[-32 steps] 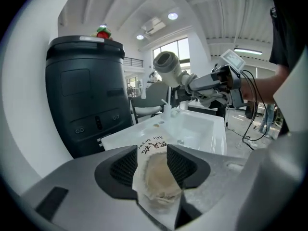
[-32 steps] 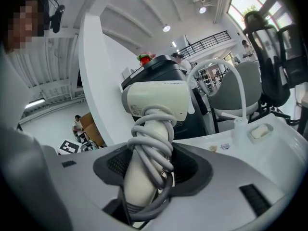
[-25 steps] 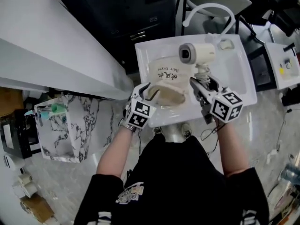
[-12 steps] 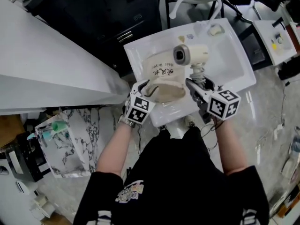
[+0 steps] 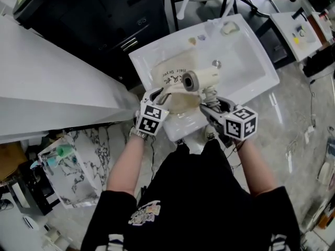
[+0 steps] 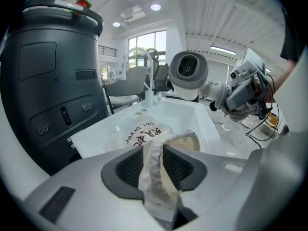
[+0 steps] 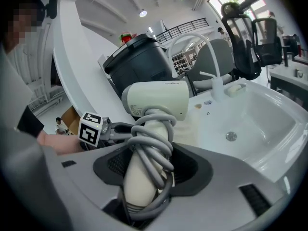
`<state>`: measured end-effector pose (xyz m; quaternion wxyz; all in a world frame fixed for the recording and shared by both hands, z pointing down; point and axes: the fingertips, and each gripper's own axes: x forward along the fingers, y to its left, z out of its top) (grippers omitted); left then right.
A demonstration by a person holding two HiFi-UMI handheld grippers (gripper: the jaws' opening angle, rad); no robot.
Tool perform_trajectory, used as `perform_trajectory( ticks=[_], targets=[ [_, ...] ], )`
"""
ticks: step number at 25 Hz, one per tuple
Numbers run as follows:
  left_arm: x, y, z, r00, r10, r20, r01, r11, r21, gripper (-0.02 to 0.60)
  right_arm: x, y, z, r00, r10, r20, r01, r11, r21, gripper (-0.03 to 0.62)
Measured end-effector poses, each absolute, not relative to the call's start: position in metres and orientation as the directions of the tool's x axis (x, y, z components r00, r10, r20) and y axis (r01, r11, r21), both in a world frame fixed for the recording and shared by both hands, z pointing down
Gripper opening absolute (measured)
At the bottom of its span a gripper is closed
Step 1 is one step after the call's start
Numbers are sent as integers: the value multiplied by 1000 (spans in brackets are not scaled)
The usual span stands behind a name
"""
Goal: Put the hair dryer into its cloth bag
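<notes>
While the cloth bag lies flat in the white sink, I have its rim pinched in my left gripper. Those jaws have just been closing, and the soft edge of the bag is squeezed between them, pulled up a little off the sink floor. I hold it that way so the mouth of the bag is lifted and something can slide in.

My right gripper is clamped on the handle of the hair dryer. The gray cord is wound round the handle, so my jaws press on the cord and the handle together. That is good, I think, because the cord cannot flop out and catch on the bag.

The hair dryer is up in the air, just over the bag and near its mouth, with its round end turned toward my left gripper. It is not in the bag yet. I hold it by the handle so the fat head can go in first.

From above, the dryer covers part of the mouth, so I cannot be sure how wide it is open.

Next, I think, I must push the head into the mouth while the rim is held up. If the rim slips, the head may just shove the bag along the smooth sink.
</notes>
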<state>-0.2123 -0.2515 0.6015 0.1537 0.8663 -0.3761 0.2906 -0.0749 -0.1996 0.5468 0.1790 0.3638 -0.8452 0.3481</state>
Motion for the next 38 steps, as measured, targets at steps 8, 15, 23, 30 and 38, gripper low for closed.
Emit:
perform_trajectory(
  ticks=[8, 15, 23, 30, 38],
  targets=[
    [-210, -254, 600, 573, -547, 611, -743, -661, 105, 43, -91, -154, 585, -704, -322, 633, -690, 520, -504, 224],
    [-212, -256, 598, 585, -547, 599, -754, -639, 153, 41, -104, -117, 617, -695, -156, 702, -661, 524, -538, 224],
    [-208, -253, 596, 596, -539, 596, -742, -653, 151, 41, -125, -100, 642, -662, 2, 750, -637, 525, -564, 224],
    [-209, -245, 592, 602, -522, 604, -724, -675, 139, 41, -129, -136, 658, -618, -45, 785, -724, 421, -546, 224],
    [-209, -241, 584, 635, -506, 584, -704, -690, 168, 41, -143, -178, 674, -585, -76, 807, -777, 339, -531, 225]
  ],
)
